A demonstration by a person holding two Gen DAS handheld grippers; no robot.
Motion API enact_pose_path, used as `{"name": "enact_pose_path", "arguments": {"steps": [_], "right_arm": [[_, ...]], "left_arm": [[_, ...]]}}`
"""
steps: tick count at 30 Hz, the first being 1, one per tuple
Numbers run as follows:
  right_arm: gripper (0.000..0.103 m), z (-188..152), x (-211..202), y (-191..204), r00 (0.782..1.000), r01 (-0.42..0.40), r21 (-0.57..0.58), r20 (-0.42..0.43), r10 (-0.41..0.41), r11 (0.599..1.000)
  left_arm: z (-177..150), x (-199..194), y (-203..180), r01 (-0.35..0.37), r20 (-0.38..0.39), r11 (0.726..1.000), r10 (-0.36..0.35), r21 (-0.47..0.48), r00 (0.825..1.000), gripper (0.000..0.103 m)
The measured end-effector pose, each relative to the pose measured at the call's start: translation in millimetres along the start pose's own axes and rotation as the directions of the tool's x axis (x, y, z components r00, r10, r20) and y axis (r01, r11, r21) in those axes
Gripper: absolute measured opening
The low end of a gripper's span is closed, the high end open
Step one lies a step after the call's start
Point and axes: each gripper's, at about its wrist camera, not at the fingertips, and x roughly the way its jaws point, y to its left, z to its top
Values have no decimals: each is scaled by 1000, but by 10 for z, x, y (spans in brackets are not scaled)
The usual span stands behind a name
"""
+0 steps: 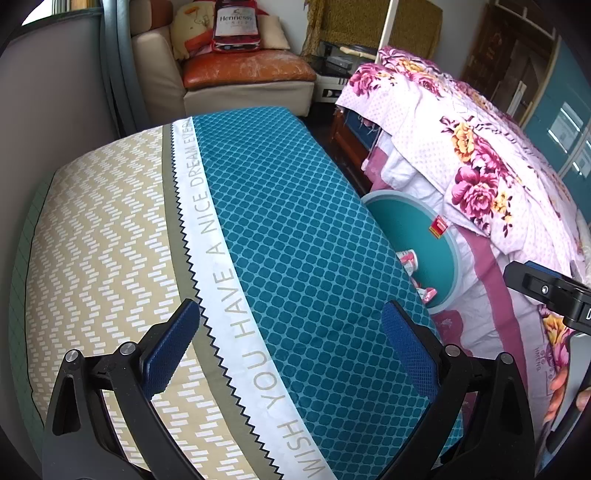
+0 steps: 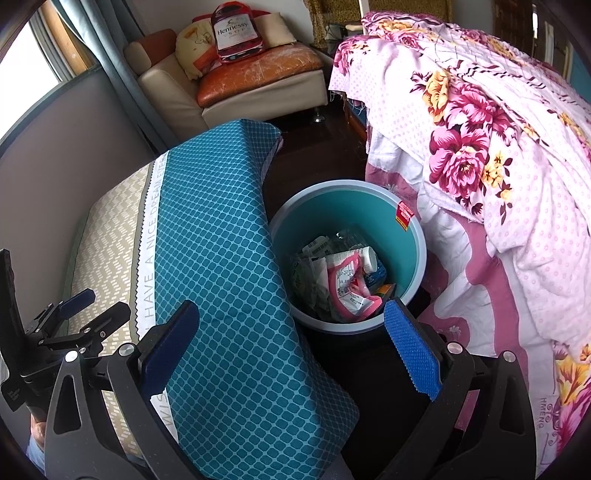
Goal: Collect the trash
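Teal-and-beige cushion [image 2: 221,236] beside floral quilt [image 2: 498,155]; Hennessy bottle-shaped pillow [image 2: 232,31] on sofa [image 2: 258,74].

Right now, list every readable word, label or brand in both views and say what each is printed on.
"Hennessy": bottle-shaped cushion on the sofa.
"WISH YOU HAVE A NICE DREAM EVE": white band on the teal cushion; cut off after that.
"HMENG": floral quilt near its corner.
Red sticker on the bin rim: too small to read.
Pink wrapper in the bin: print blurred.
Barcode label in the bin: unreadable.
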Motion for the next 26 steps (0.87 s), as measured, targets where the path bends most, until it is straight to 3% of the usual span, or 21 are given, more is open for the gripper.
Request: {"name": "enact_pose_path", "arguments": {"steps": [26], "right_arm": [[96,-16,26,-63,1000,10,15,-5,-10,1000]], "left_arm": [[-38,45,-21,-8,-23,1000,8,21,1000,99]]}}
